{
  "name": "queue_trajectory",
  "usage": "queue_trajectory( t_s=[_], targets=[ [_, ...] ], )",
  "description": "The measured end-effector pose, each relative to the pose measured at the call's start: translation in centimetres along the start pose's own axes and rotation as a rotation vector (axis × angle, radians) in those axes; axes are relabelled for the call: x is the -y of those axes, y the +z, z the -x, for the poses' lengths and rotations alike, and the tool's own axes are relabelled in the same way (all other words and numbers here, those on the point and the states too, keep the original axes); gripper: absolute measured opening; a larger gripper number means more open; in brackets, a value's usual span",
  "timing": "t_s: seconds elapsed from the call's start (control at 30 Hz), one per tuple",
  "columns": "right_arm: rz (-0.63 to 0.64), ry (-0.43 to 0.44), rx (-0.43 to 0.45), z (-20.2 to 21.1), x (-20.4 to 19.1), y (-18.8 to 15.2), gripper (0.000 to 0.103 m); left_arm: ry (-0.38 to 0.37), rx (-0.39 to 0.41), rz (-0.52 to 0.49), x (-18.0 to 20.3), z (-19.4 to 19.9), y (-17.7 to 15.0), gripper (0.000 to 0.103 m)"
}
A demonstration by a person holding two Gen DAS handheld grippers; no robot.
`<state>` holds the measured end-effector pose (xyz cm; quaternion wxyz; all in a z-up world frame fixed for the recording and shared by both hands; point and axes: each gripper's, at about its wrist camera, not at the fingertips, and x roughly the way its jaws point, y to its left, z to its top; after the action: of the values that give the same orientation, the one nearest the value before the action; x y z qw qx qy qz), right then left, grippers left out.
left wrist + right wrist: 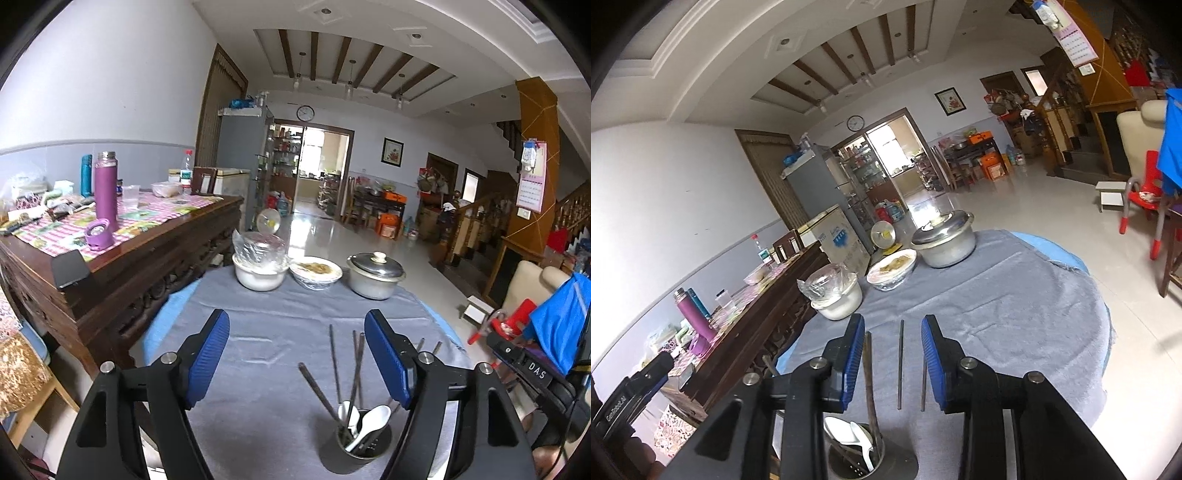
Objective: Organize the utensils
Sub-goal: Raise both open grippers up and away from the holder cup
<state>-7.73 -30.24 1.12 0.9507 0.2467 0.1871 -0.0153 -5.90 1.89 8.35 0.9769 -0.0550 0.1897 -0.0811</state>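
A dark metal utensil holder [364, 446] stands on the grey cloth near me, holding white spoons [373, 419] and several dark chopsticks [335, 365]. My left gripper [297, 317] is open above and just left of the holder, with nothing between its blue pads [208, 358]. In the right wrist view the holder [857, 456] sits low between the finger bases. My right gripper [894, 323] is open. One loose chopstick [900, 365] lies on the cloth in the gap, touching neither pad. Another chopstick [923, 387] lies half hidden beside the right finger.
At the round table's far edge stand a lidded metal pot [375, 275], a film-covered dish [316, 271] and a white bowl under plastic [258, 273]. A carved wooden sideboard [110, 288] with a purple flask [106, 188] runs along the left. A red chair [1145, 192] stands on the right.
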Motion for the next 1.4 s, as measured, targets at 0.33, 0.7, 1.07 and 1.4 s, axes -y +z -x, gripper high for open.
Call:
queue_trajectory(
  t_s=[0.33,0.7,1.07,1.4],
  targets=[
    [0.003,-0.010,-0.045,-0.4,0.3,-0.6,0.035,0.101,-0.021,-0.084,0.8,-0.2,-1.0,0.080],
    [0.019,0.000,-0.060,0.0,-0.6,-1.1,0.035,0.197,-0.041,-0.108,-0.1,0.2,-1.1,0.081],
    [0.029,-0.002,-0.058,0.5,-1.0,-1.5,0.035,0.236,-0.039,-0.121,-0.6,1.2,-1.6,0.081],
    [0.041,-0.004,-0.051,1.6,-1.6,-1.8,0.035,0.260,-0.053,-0.112,-1.7,1.7,-2.1,0.081]
  ],
)
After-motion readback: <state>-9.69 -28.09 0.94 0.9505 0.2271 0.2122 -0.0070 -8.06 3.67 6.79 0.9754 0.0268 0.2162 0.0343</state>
